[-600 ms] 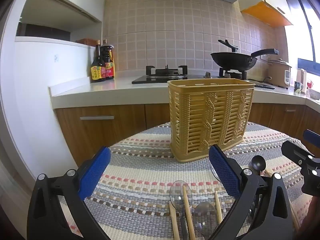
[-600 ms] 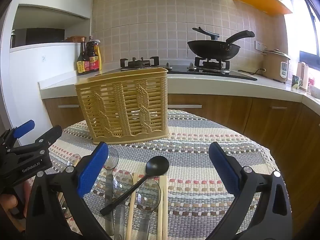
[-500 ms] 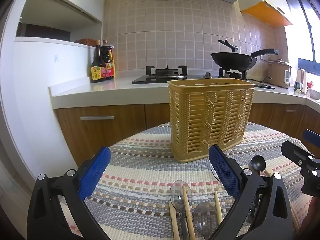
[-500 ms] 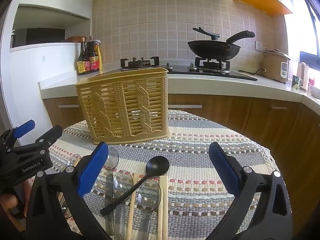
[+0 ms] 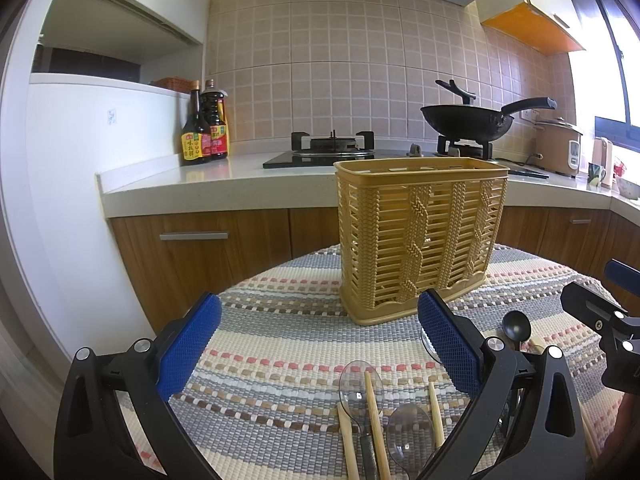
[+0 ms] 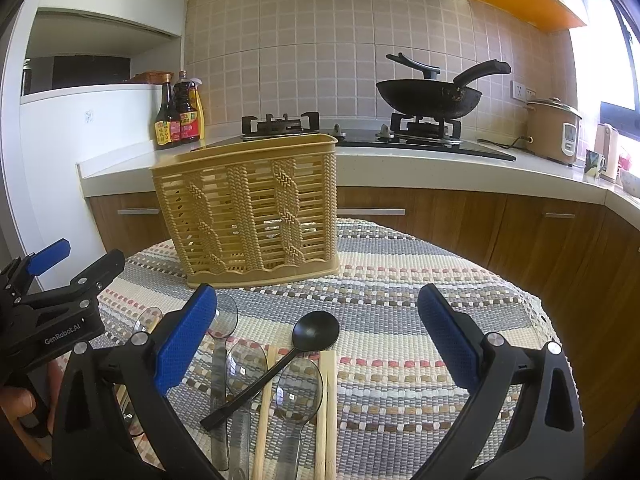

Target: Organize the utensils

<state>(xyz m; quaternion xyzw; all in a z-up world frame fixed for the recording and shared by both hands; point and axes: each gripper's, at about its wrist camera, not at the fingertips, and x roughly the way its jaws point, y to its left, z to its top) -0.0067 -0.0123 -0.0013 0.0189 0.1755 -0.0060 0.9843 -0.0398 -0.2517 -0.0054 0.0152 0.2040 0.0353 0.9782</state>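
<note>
A yellow slatted utensil basket (image 5: 420, 236) stands upright on the striped woven mat (image 5: 280, 344); it also shows in the right wrist view (image 6: 252, 212). Near the mat's front lie clear plastic spoons (image 6: 298, 390), wooden chopsticks (image 6: 330, 400) and a black spoon (image 6: 312, 338). In the left wrist view I see clear spoons (image 5: 360, 380), chopsticks (image 5: 374, 420) and the black spoon (image 5: 516, 326). My left gripper (image 5: 320, 348) is open and empty above the utensils. My right gripper (image 6: 316, 336) is open and empty above the black spoon.
Behind the table runs a white counter (image 5: 208, 184) with sauce bottles (image 5: 204, 124), a gas hob (image 5: 332, 148), a black wok (image 5: 468, 120) and a rice cooker (image 5: 558, 146). Wooden cabinet fronts (image 5: 200, 248) lie below. The table edge drops off at the right (image 6: 548, 320).
</note>
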